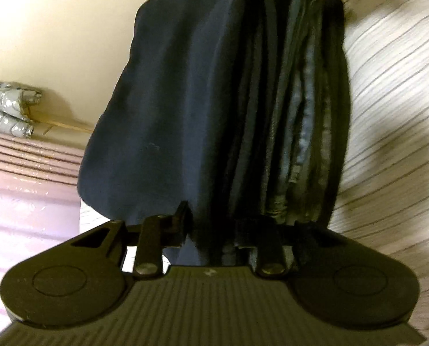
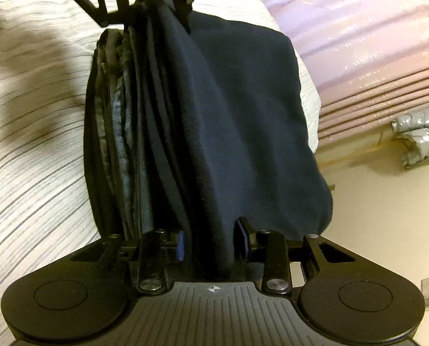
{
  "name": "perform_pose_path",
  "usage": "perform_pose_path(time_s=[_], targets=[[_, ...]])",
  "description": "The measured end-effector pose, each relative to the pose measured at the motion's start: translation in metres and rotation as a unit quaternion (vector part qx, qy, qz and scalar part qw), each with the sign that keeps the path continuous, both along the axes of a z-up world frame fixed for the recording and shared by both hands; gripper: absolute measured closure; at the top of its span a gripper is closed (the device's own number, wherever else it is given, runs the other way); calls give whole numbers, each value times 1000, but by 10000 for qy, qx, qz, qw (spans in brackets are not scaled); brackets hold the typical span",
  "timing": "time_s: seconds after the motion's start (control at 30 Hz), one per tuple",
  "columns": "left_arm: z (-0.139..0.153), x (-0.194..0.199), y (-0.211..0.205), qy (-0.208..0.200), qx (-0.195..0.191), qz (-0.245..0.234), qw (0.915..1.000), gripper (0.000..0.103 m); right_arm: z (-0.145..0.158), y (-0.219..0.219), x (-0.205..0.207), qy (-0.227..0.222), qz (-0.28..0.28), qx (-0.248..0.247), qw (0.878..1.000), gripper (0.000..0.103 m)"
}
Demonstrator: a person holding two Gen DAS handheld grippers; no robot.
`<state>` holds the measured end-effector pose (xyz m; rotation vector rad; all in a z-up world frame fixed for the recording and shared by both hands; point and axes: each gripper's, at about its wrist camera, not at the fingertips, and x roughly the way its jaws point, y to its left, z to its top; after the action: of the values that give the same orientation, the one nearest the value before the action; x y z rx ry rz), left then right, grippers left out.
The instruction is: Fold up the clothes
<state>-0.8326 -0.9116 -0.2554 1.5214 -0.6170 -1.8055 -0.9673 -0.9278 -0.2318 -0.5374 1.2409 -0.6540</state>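
Note:
A dark navy garment (image 1: 168,109) is stretched between my two grippers, gathered in folds, above a pile of folded dark and grey-blue clothes (image 1: 303,121). My left gripper (image 1: 211,225) is shut on one end of the navy garment. My right gripper (image 2: 211,239) is shut on the other end (image 2: 237,115). The left gripper also shows at the top of the right wrist view (image 2: 156,5), clamped on the cloth. The folded pile shows to the left in the right wrist view (image 2: 119,132).
A white bedspread with thin grey stripes (image 1: 393,92) lies under the clothes. A pink plastic-wrapped mattress edge (image 2: 358,43) runs beside it. A cream floor (image 2: 373,216) holds a silver-grey padded bundle (image 2: 422,135).

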Motion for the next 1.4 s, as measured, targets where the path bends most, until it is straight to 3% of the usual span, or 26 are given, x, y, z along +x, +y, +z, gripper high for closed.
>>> perform_pose_path(time_s=[0.03,0.17,0.23,0.3,0.43,0.57,0.7,0.77,0.83,0.9,0.97,1.03,1.23,1.4], targets=[[2,0,-4,33,27,58,10000,74,0,-1,0,-38,-50,-12,10000,69],[8,2,5,-72,128,-57,9999,71,-9,12,-2,202,-16,-126,9997,52],[18,10,15,8,247,-32,9997,70,-10,21,-6,308,-17,-161,9994,51],[32,23,23,179,380,133,9990,66,-1,28,-13,230,-171,-45,9996,51],[66,56,29,775,686,717,9920,66,23,35,-29,-119,-628,362,9973,51],[105,73,2,1624,724,1294,9755,67,63,31,-48,-993,-1255,738,9843,51],[130,66,-57,2390,762,1659,9537,67,100,-6,-47,-2027,-1713,870,9602,51],[133,56,-87,2528,792,1659,9499,69,105,-38,-44,-2485,-2009,1211,9398,51],[132,48,-119,2675,969,1684,9438,78,103,-67,-40,-2896,-2293,1569,9159,51],[126,45,-153,2812,1279,1908,9317,90,99,-93,-36,-3211,-2532,1867,8933,52],[118,46,-180,2879,1567,2136,9203,92,91,-112,-32,-3334,-2684,2017,8810,52],[109,49,-201,2913,1818,2326,9099,93,85,-124,-26,-3324,-2759,2056,8781,52],[86,48,-234,2830,2281,2528,8966,93,71,-127,-21,-3024,-2688,1944,8936,52],[67,56,-256,3106,2578,2908,8675,94,59,-131,-29,-3123,-2770,1956,8874,52]])
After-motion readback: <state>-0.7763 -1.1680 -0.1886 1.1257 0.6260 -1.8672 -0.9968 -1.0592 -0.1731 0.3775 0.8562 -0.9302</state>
